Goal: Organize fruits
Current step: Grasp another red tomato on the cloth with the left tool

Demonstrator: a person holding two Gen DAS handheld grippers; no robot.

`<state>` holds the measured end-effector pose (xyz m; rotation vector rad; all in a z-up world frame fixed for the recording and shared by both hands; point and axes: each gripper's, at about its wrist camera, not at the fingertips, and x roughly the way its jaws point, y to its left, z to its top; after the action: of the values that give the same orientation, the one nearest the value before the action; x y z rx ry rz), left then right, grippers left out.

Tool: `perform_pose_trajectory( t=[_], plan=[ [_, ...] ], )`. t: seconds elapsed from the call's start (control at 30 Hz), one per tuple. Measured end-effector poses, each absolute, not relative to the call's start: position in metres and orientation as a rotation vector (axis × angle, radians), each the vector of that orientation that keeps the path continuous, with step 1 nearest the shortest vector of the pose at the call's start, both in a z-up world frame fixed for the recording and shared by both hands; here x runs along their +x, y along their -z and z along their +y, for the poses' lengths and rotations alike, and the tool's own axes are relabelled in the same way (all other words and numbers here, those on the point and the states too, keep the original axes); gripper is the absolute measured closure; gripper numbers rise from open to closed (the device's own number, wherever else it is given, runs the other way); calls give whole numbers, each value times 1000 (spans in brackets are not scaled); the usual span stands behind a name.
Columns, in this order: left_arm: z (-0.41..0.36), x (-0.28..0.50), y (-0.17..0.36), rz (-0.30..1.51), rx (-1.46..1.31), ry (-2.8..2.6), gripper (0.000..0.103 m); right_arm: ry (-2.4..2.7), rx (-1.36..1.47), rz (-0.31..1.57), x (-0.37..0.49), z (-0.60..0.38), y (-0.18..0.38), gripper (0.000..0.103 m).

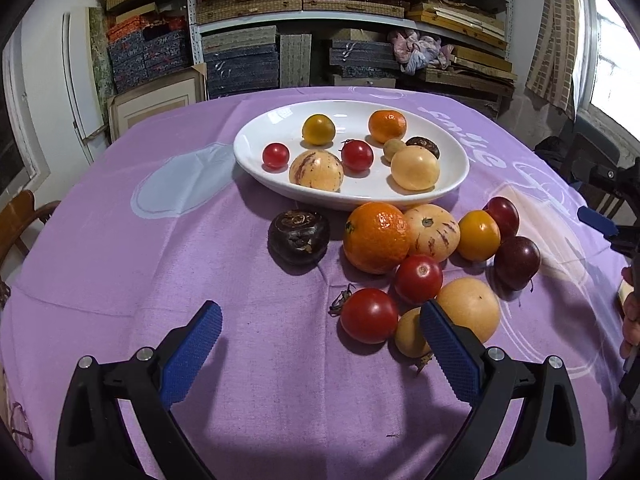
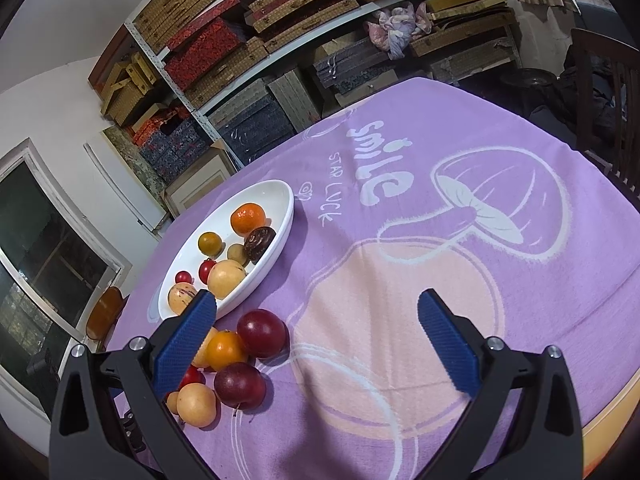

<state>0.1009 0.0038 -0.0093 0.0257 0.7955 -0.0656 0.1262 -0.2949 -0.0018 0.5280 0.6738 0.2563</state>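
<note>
Round table under a lilac cloth [image 2: 400,240], printed in white with a mushroom, the words "smile" and "STAR LUCK", and pale circles. Behind it, metal shelving [image 1: 352,24] packed with flat woven and patterned boxes; a bundle of pale fabric [image 1: 418,50] on one shelf. Window at the right of the left wrist view, a wooden chair [image 1: 18,216] at the table's left edge.

White oval dish [image 1: 256,148] sits toward the far side. In it: a mandarin [image 1: 387,126], a yellow tomato [image 1: 318,129], two red tomatoes, a striped pale melon-like fruit [image 1: 316,171], a smooth pale round fruit, a small tan fruit and a dark brown one.

Loose pile on the cloth just in front of the dish: a large orange [image 1: 376,237], striped pale fruit, yellow tomato, two dark plums [image 2: 262,333], two red tomatoes [image 1: 369,315], pale round fruits. A dark brown fruit [image 1: 299,236] lies slightly apart to the left.

Left gripper [image 1: 320,322]: jaws spread wide, holding nothing, over bare cloth; its right finger overlaps the nearest pale fruit, contact uncertain.

Right gripper [image 2: 318,310]: jaws likewise wide, empty, above the cloth beside the pile.
</note>
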Motion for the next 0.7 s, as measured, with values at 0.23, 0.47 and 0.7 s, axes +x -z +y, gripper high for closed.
perform_pose_trajectory(
  t=[0.23, 0.47, 0.7],
  plan=[
    [28, 113, 15, 850, -69, 6, 3, -253, 525, 677, 128, -294, 4, 4],
    [32, 95, 5, 773, 57, -89, 3, -256, 537, 678, 127, -295, 7, 4],
    [64, 98, 0, 786, 0, -202, 3, -259, 539, 678, 126, -294, 6, 4]
  ],
)
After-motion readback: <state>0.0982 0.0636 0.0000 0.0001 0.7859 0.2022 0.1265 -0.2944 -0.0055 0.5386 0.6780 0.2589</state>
